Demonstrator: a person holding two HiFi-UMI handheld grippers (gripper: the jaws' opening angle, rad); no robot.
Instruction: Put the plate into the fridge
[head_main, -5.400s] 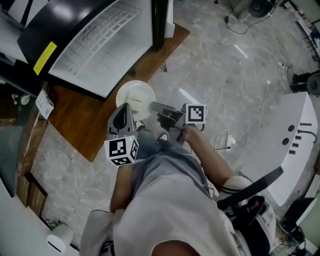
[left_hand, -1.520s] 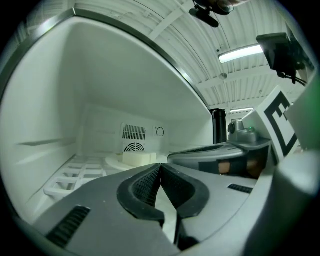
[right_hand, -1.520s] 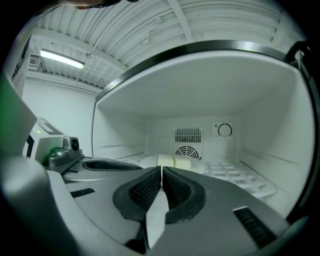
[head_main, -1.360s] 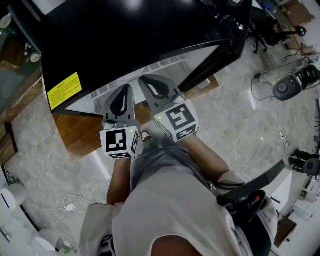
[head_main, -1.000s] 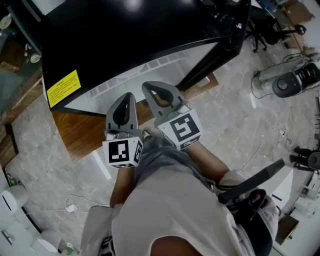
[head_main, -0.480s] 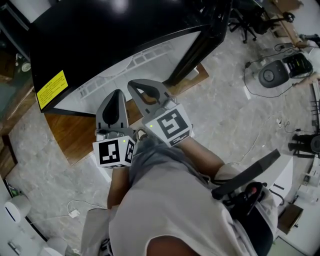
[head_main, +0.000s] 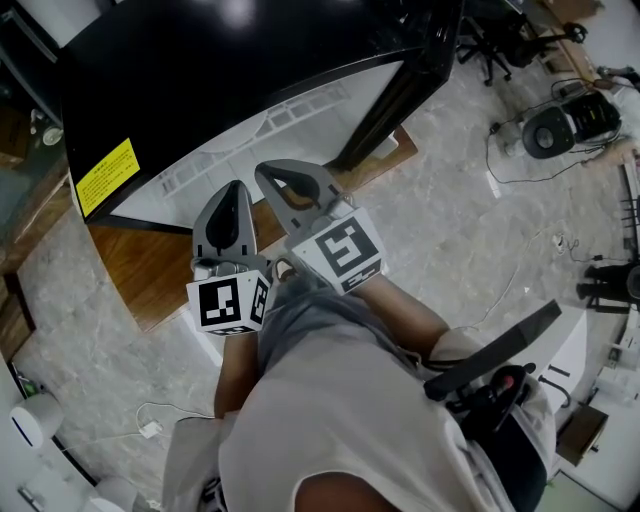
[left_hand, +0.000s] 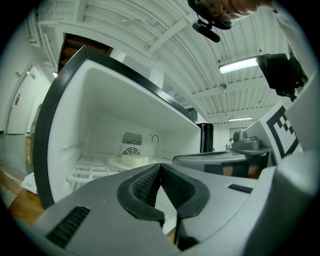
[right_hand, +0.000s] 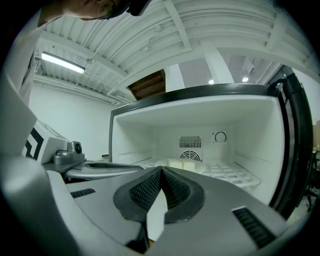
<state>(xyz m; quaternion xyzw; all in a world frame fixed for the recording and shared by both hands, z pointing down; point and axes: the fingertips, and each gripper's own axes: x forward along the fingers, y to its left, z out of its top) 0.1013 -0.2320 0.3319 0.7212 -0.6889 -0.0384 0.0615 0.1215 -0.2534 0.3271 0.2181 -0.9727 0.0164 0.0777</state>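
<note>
White-lined black fridge (right_hand: 250, 145) holds the round white plate (right_hand: 200, 168) of pale blocks (right_hand: 178, 162) on its wire shelf (right_hand: 227, 172); earlier it was outside. My left gripper (left_hand: 160, 165) and right gripper (right_hand: 161, 169) are pressed together, empty.

In the head view the fridge's (head_main: 250, 70) black top hid the shelf inside, and the plate with it. In the left gripper view the plate (left_hand: 115, 160) on the wire shelf (left_hand: 85, 172) showed only as a pale sliver, its near edge behind the left gripper (left_hand: 160, 165). The pale blocks (left_hand: 133, 160) on it were too small to tell. Print on the yellow label (head_main: 105, 177) was unreadable.
</note>
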